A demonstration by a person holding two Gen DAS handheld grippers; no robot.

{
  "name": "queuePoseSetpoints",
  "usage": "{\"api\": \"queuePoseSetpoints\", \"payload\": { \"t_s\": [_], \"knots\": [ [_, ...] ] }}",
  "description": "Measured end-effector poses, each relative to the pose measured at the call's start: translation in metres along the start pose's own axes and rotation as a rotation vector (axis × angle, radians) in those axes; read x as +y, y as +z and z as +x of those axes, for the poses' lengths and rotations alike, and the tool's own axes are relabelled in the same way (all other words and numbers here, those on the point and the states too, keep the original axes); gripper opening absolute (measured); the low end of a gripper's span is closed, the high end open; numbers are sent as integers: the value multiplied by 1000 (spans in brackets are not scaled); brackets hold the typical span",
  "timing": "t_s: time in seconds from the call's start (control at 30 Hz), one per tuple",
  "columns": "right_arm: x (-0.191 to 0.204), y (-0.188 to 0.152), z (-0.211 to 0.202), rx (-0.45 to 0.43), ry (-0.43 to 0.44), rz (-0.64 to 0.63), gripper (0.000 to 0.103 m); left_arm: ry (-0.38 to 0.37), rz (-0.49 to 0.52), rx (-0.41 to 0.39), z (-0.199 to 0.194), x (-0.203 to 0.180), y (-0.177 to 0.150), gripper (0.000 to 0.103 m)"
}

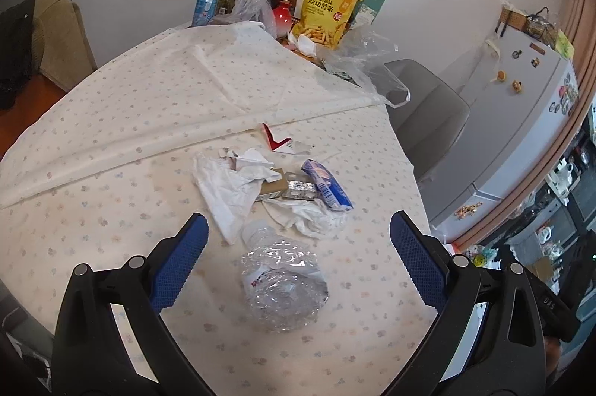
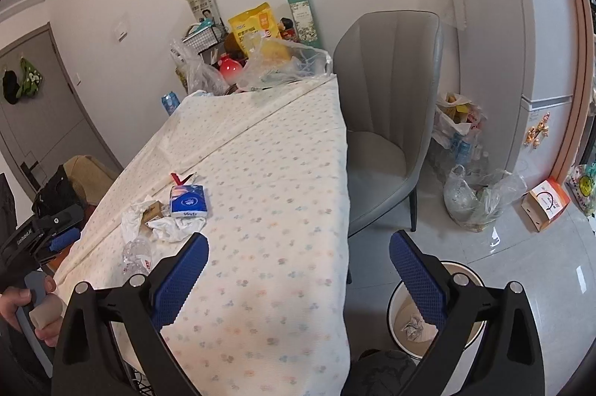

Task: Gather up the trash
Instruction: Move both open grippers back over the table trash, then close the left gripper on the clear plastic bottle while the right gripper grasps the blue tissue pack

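Tablecloth (image 1: 111, 120): cream, printed with small pastel floral dots. Tissue pack (image 1: 327, 185): blue and white. Crushed bottle (image 1: 283, 284): clear, red seen on label. Snack bag (image 1: 327, 12), upper centre: yellow. Finger pads (image 1: 178, 262): blue, textured. Bin (image 2: 395, 306), lower right: possibly white-rimmed.

A table (image 1: 111, 105) holds a cluster of litter near its middle: a crushed bottle (image 1: 283, 280) lies nearest the left gripper (image 1: 298, 239), with crumpled paper (image 1: 231, 187) just behind it, a blister pack (image 1: 300, 190) behind that, and a tissue pack (image 1: 326, 183) touching the pack's right side. Snack bags and boxes (image 1: 324, 12) crowd the table's far end against the wall. A chair (image 2: 383, 120) stands right of the table, and a bin (image 2: 413, 325) sits on the floor under the right gripper (image 2: 298, 247), with paper in it
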State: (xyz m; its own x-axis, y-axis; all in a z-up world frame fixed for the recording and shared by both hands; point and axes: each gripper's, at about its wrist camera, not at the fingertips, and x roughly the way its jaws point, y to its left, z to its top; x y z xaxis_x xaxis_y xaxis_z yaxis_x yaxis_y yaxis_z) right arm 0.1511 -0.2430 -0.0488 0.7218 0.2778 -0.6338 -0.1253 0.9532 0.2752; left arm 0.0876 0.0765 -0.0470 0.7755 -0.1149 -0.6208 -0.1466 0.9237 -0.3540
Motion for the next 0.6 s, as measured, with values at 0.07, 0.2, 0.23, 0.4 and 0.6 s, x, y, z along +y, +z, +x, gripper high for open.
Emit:
{"api": "queuePoseSetpoints", "payload": {
  "t_s": [0.07,0.2,0.23,0.4,0.6],
  "knots": [
    [6,-1,3,11,8,-7,95,7,-8,8,2,8,-3,97],
    [16,-4,11,32,19,-23,95,18,-38,47,10,25,-12,89],
    [19,-6,14,39,22,-29,95,19,-44,57,12,28,-14,88],
    [28,-11,23,65,29,-40,95,22,-43,114,28,31,-27,88],
    [30,-14,25,78,27,-49,95,34,-27,179,54,20,-38,93]
  ]
}}
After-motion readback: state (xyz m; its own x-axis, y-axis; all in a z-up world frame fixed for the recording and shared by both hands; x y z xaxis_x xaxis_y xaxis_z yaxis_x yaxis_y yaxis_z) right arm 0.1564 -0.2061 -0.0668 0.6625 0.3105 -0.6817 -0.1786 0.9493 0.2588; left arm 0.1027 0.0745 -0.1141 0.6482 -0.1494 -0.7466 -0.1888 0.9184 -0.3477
